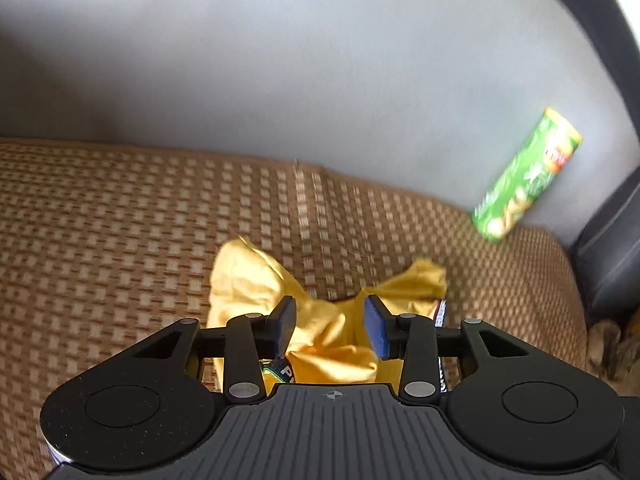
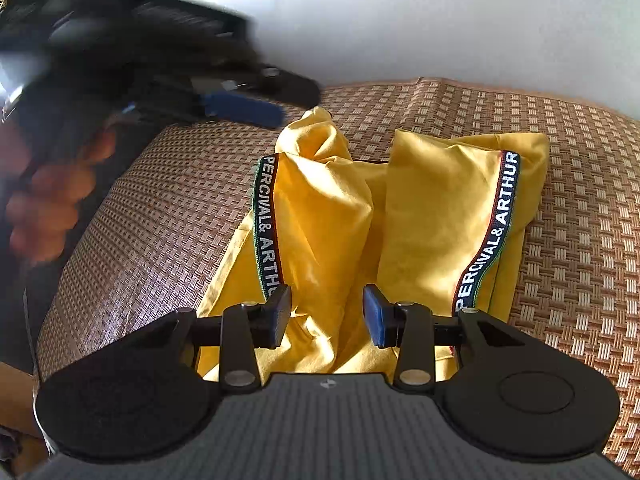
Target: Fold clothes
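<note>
A yellow garment (image 2: pixel 332 216) with black lettered stripes (image 2: pixel 266 216) lies bunched in two humps on a woven brown mat (image 2: pixel 160 220). My right gripper (image 2: pixel 327 316) is open just above its near edge, holding nothing. In the left wrist view the same garment (image 1: pixel 256 276) lies crumpled under my left gripper (image 1: pixel 330 326), which is open and empty above it. The left gripper also shows blurred at the upper left of the right wrist view (image 2: pixel 240 108), beyond the garment.
A green snack can (image 1: pixel 526 176) stands on the mat (image 1: pixel 120 220) against the pale wall (image 1: pixel 320 80) at the right. A dark padded edge (image 1: pixel 608 264) borders the mat on the far right. The person's hand (image 2: pixel 48 208) shows at the left.
</note>
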The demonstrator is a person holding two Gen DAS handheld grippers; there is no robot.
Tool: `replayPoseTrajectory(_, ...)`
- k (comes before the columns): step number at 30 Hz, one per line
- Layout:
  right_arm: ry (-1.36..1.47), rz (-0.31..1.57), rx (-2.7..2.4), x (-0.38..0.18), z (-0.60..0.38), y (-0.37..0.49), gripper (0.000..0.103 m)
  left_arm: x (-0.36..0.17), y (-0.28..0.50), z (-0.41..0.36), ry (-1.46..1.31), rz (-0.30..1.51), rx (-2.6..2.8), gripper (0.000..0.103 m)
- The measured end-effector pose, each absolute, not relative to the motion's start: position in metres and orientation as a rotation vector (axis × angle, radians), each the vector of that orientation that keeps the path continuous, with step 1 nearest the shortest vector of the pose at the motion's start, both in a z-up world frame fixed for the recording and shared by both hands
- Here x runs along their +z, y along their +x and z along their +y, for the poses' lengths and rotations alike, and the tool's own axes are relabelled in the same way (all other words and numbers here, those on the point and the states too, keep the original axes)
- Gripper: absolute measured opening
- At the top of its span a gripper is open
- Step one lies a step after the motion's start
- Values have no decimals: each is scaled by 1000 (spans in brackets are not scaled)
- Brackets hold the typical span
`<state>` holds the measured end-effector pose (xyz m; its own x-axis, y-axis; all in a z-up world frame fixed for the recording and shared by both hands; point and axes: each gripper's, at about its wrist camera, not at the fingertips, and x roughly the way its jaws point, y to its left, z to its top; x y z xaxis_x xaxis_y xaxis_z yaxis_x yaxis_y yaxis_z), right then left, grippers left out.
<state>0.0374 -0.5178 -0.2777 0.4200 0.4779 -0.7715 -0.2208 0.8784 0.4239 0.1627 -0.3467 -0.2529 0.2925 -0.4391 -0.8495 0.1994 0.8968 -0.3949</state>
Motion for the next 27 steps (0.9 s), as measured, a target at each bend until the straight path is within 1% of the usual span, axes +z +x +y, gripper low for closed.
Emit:
replayPoseTrajectory(2,280,1044,441,-279,-516,35,44,-262,168,-356,-181,1250,-447,53)
replayPoseTrajectory(5,291,1025,439,-277,-518,29,44,-270,170,-367,-94,1272,-469,53)
replayPoseTrajectory(9,312,995,442,-272,-519,25,44,-258,162,-367,-62,1271,-538,52)
replayPoseTrajectory(12,312,999,449,-273,-519,27,44,-253,155,-371,14,1276,-595,53)
replayPoseTrajectory(15,312,1004,456,-275,-518,29,44,-261,159,-382,97,1299,-617,54)
replayPoseTrajectory(18,313,1007,463,-276,-518,30,44,-272,165,-390,115,1313,-625,55)
replayPoseTrajectory(19,308,1006,465,-275,-518,30,44,-274,166,-392,113,1313,-626,51)
replayPoseTrajectory(20,301,1004,467,-275,-518,31,45,-277,167,-393,111,1307,-620,38)
replayPoseTrajectory(21,291,1013,474,-276,-517,31,38,-280,169,-395,112,1297,-611,21)
replayPoseTrajectory(22,280,1026,484,-277,-516,31,25,-284,171,-397,114,1289,-602,16)
replayPoseTrajectory(23,266,1029,482,-279,-515,29,2,-289,173,-399,117,1288,-590,16)
replayPoseTrajectory(27,222,1050,477,-288,-510,22,4,-303,179,-402,111,1276,-547,14)
